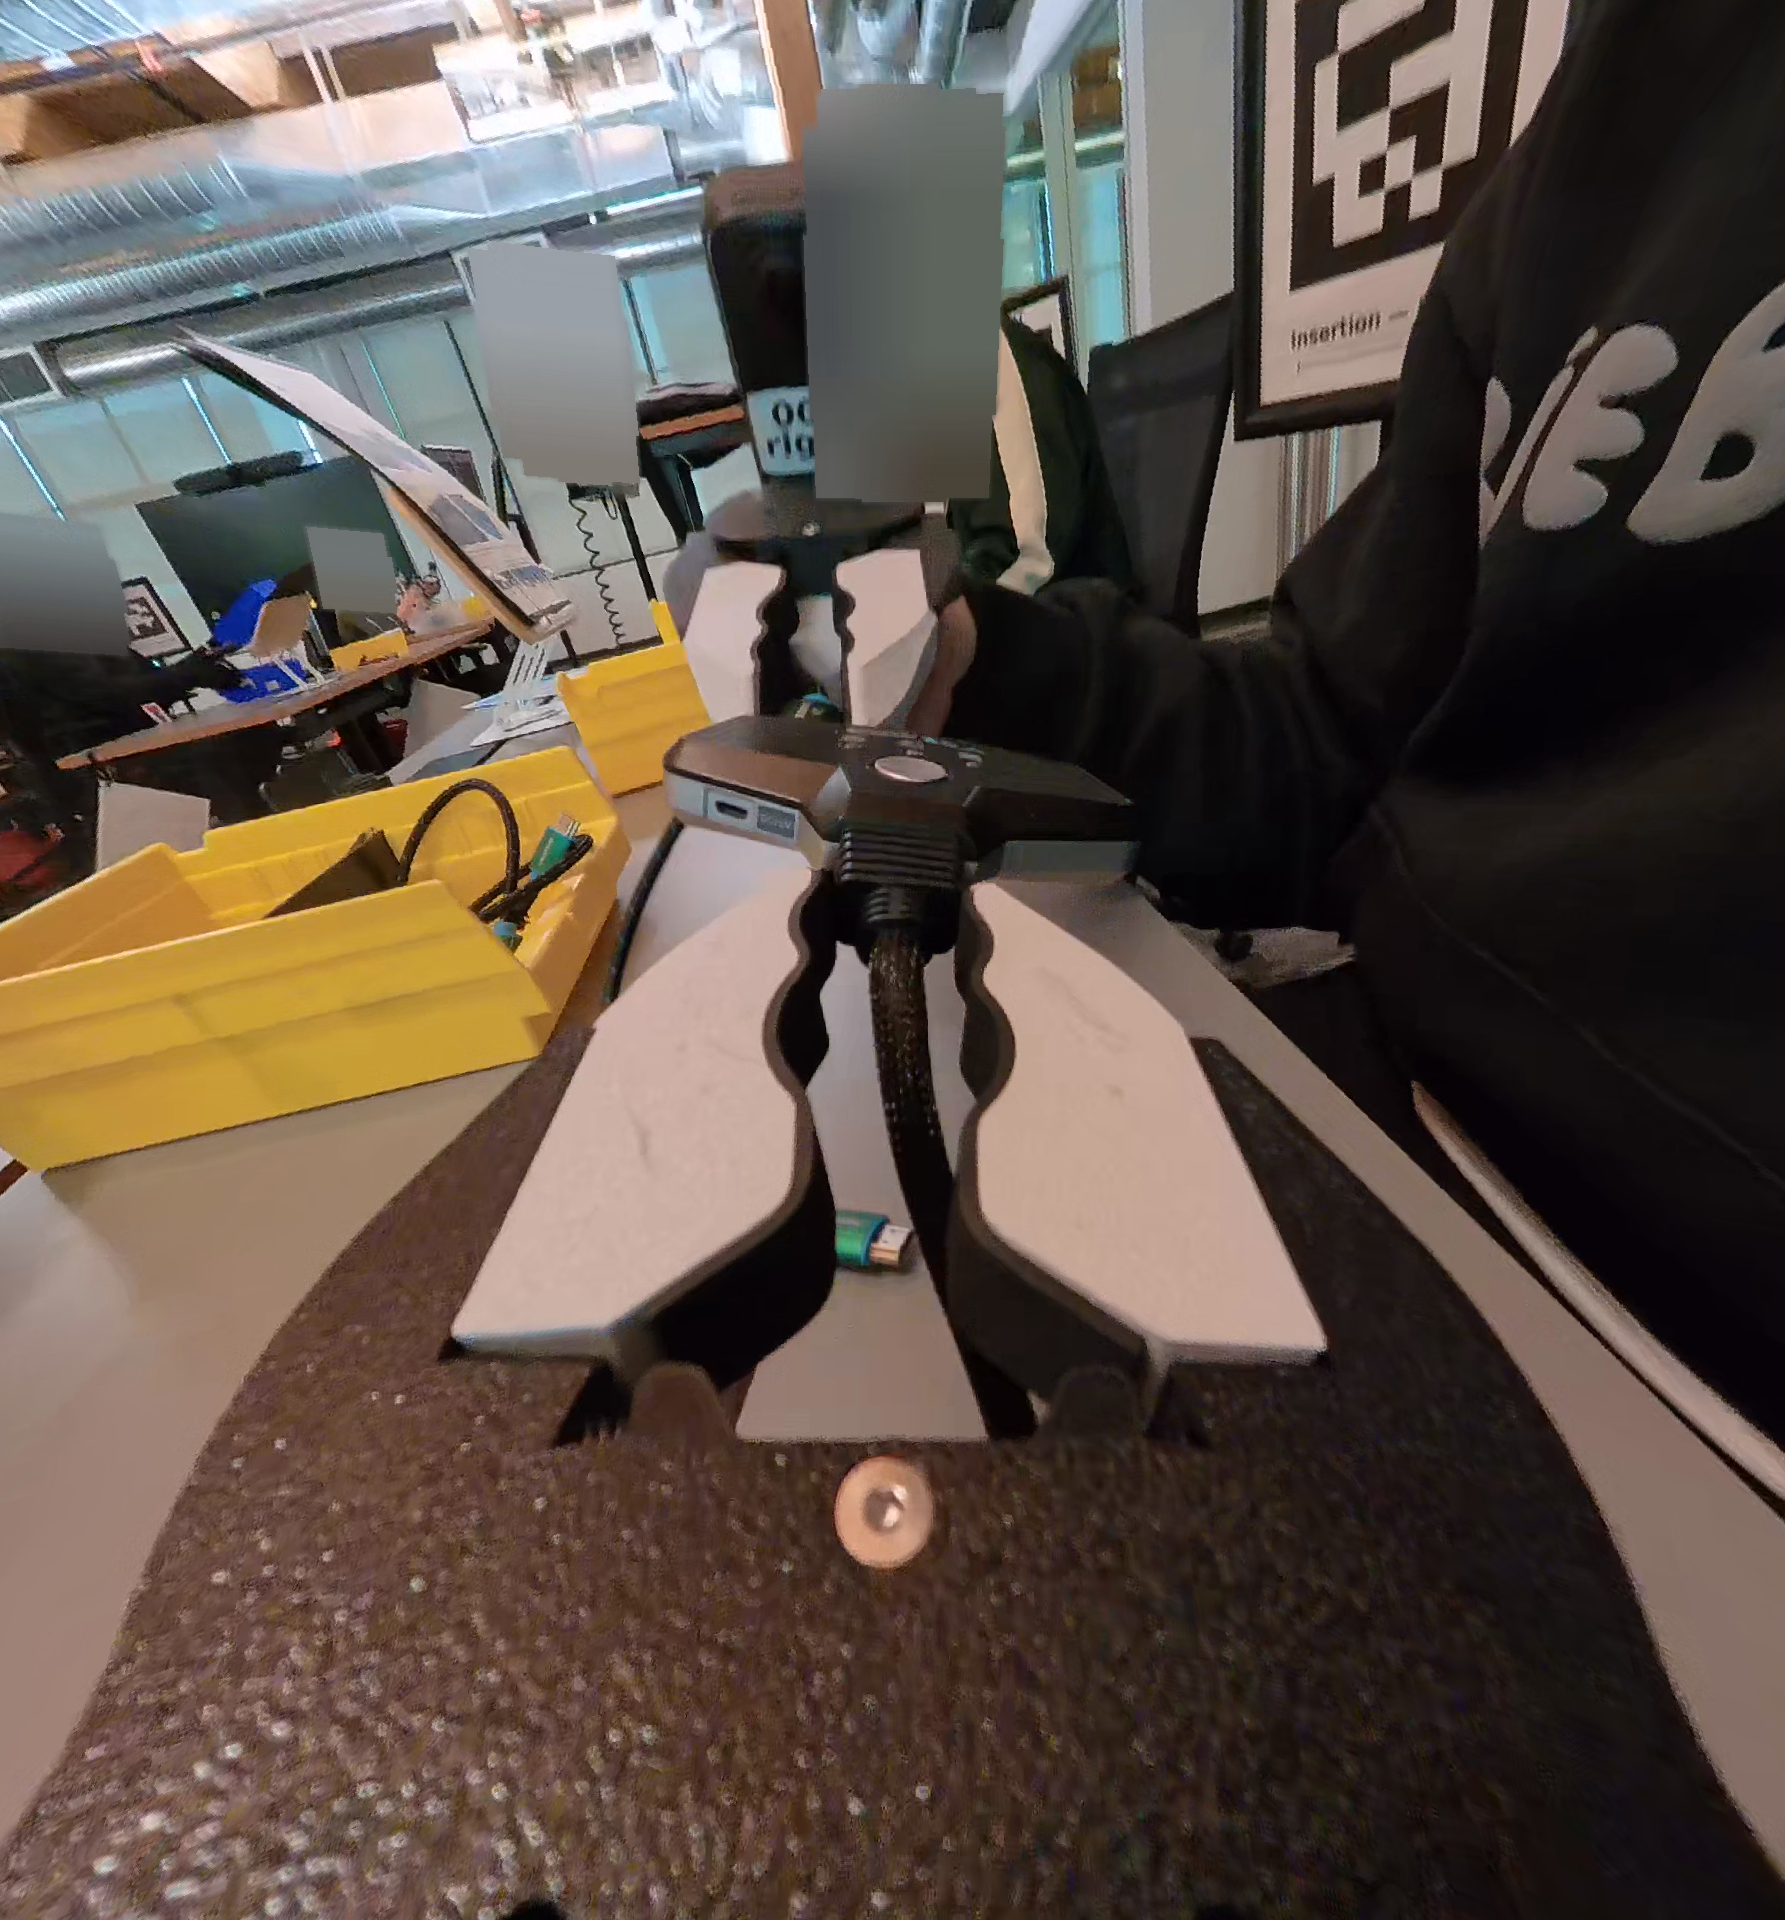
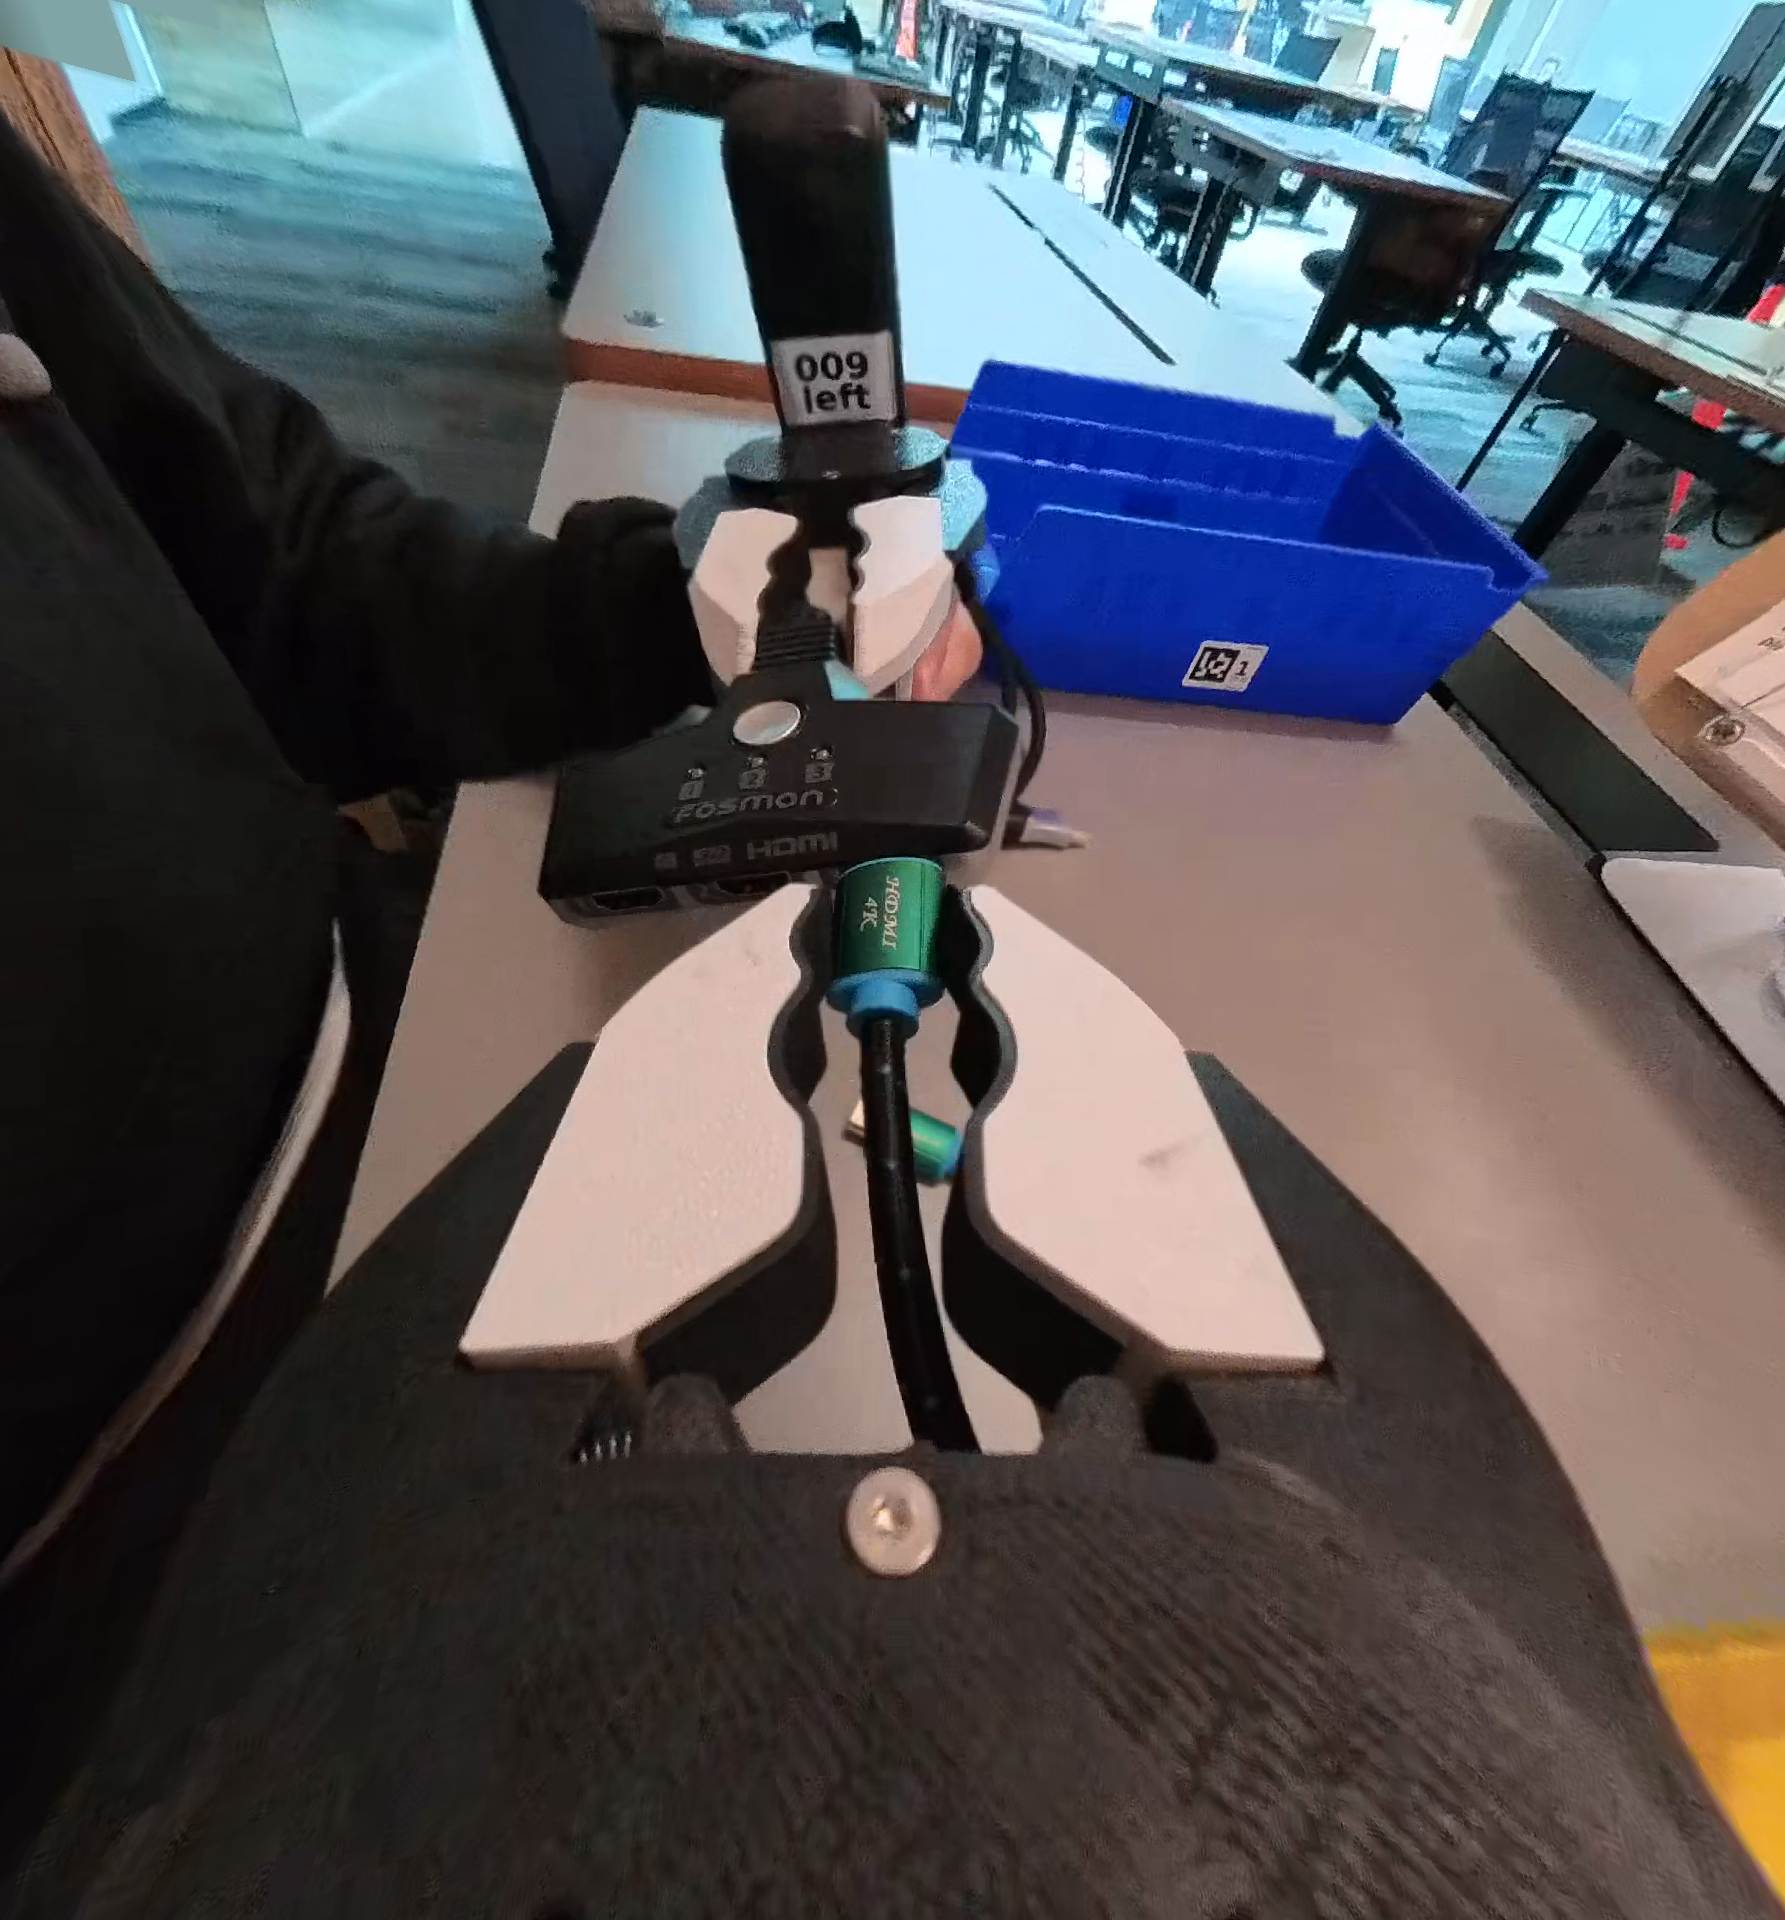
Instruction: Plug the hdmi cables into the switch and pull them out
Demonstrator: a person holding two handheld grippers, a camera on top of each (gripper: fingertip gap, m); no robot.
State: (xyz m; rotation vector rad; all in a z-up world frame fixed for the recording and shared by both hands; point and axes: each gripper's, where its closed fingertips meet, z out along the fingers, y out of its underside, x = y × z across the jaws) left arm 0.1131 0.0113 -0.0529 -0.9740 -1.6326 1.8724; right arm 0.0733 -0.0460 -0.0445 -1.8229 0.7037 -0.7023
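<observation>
The black HDMI switch (image 1: 898, 779) hangs above the grey table (image 1: 192, 1299), held between both grippers. My left gripper (image 1: 893, 894) is shut on the ribbed black collar (image 1: 903, 857) of the switch's own braided cable. In the right wrist view, my right gripper (image 2: 886, 914) is shut on a green HDMI plug (image 2: 883, 935). The plug's tip meets the rightmost port of the switch (image 2: 784, 800); the metal end is hidden. Two ports to its left stand empty. A second green plug (image 2: 924, 1143) lies loose on the table below; it also shows in the left wrist view (image 1: 872, 1242).
Two yellow bins (image 1: 244, 987) (image 1: 628, 717) stand left of the switch, one holding cables. A blue bin (image 2: 1231, 561) stands behind the left gripper (image 2: 815, 623). The person's black hoodie (image 1: 1594, 831) is close beside. A clear stand with paper (image 2: 1761, 727) is at the table's far side.
</observation>
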